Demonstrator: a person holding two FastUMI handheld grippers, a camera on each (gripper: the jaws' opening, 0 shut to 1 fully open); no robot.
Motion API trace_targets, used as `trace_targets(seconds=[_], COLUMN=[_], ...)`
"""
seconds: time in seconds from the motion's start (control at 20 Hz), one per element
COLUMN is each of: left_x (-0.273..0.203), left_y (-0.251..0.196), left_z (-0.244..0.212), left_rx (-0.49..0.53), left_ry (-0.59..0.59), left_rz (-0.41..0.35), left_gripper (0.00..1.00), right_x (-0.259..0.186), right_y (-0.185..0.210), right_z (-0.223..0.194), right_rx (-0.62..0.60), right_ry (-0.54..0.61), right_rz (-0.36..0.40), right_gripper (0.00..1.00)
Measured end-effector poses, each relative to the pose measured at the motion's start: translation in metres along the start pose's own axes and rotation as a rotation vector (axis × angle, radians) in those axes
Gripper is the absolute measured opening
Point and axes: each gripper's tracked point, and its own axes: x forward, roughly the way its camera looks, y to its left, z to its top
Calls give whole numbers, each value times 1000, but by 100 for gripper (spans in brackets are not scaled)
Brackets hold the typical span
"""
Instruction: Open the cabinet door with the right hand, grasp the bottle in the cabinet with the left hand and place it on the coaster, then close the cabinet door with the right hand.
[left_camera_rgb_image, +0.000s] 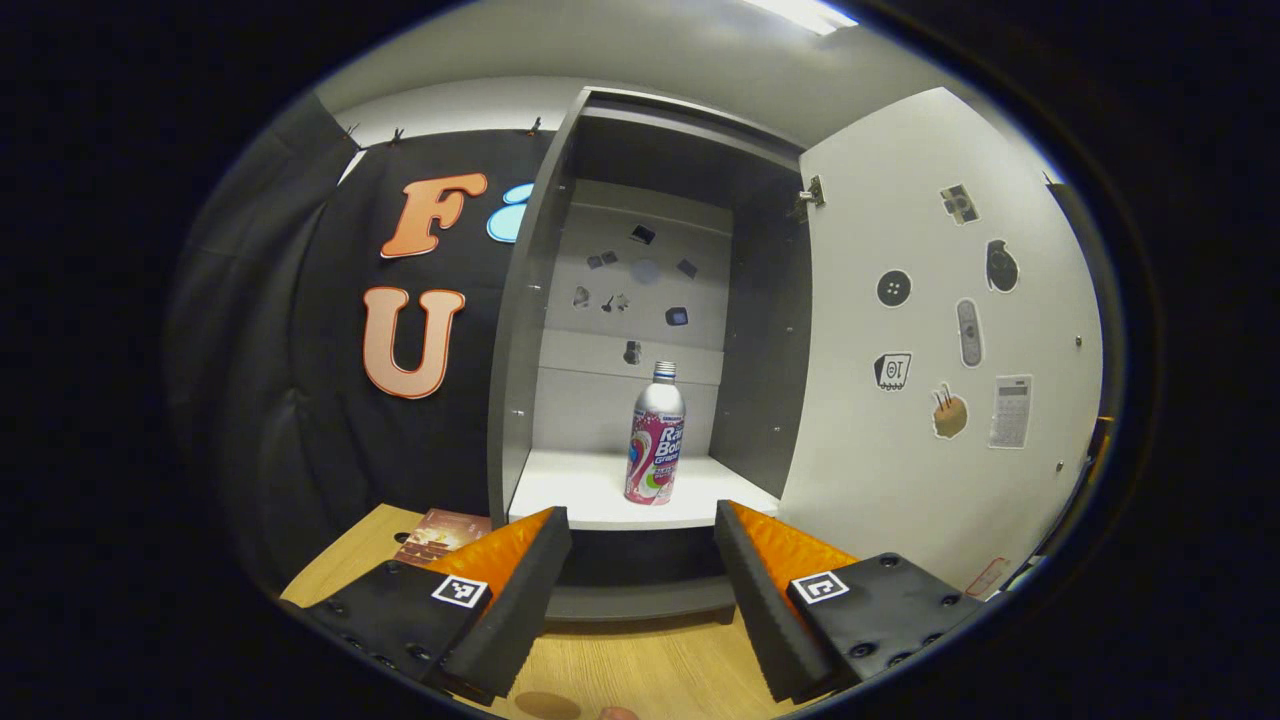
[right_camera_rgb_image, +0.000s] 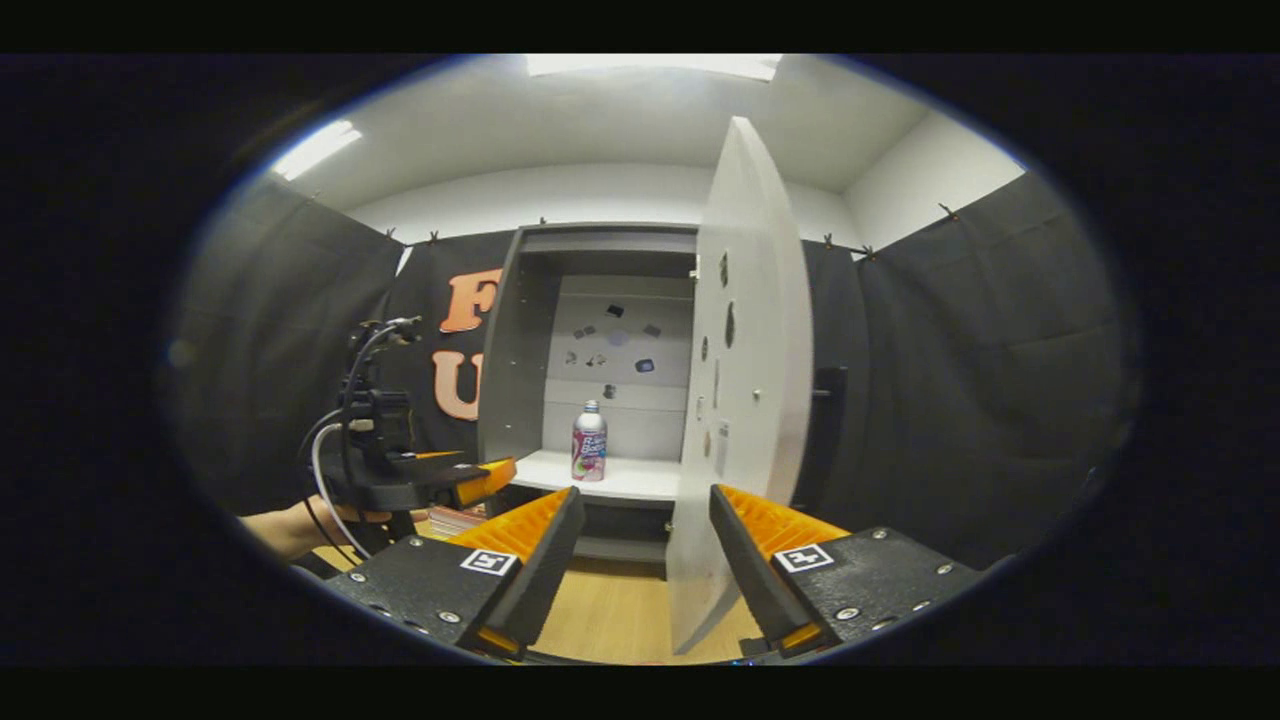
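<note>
Reaching toward the open cabinet (left_camera_rgb_image: 640, 330), the left gripper (left_camera_rgb_image: 640, 570) is holding its two fingers spread wide apart, with nothing between them. It is pointing at the bottle (left_camera_rgb_image: 655, 435), which is standing upright at twelve o'clock from the fingers, on the white shelf (left_camera_rgb_image: 570, 495) inside the cabinet and well apart from the tips.

In the right gripper view, the right gripper (right_camera_rgb_image: 640, 550) is also sitting with its fingers spread and pinching nothing. The edge of the cabinet door (right_camera_rgb_image: 745, 400) is hanging in the gap between them, closer to the finger at three o'clock. I cannot tell if it is touching.

The left gripper (right_camera_rgb_image: 440, 480) is showing at nine o'clock there, with a hand (right_camera_rgb_image: 300, 530) holding it.

What could go wrong, I think: the bottle is tall and thin, so a finger bumping its side could tip it over. The door could swing back and crowd the left gripper if the right one nudges it.

The grey cabinet walls are standing at ten and two o'clock from the bottle, with good room on both sides. The shelf's front edge is lying just ahead of the left fingers. At eight o'clock, on the wooden table (left_camera_rgb_image: 640, 670), a brown flat thing (left_camera_rgb_image: 440, 535) is lying; it may be the coaster.
</note>
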Motion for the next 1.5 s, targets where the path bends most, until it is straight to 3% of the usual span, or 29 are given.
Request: trace_targets(seconds=[0.1, 0.3, 0.4, 0.65, 0.8, 1.0, 1.5], left_x=[17, 56, 76, 120, 141, 166, 228], left_y=[5, 10, 15, 13, 2, -5, -18], left_z=[-3, -9, -13, -19, -19, -21, -23], left_rx=[17, 25, 40, 71, 26, 15, 68], left_ry=[3, 17, 24, 34, 22, 18, -2], left_rz=[-15, -75, -104, -180, -236, -246, -224], left_gripper=[95, 95, 94, 95, 95, 95, 95], right_x=[22, 58, 78, 123, 133, 141, 158], right_y=[15, 44, 52, 55, 44, 26, 19], right_z=[-5, -9, -14, -24, -32, -40, -64], right_rx=[-9, -3, -9, 1, -3, -38, 9], right_ry=[3, -4, 2, -11, -3, 26, 74], right_rz=[-3, -20, -48, -138, -177, -219, -188], right_gripper=[85, 82, 87, 90, 91, 92, 92])
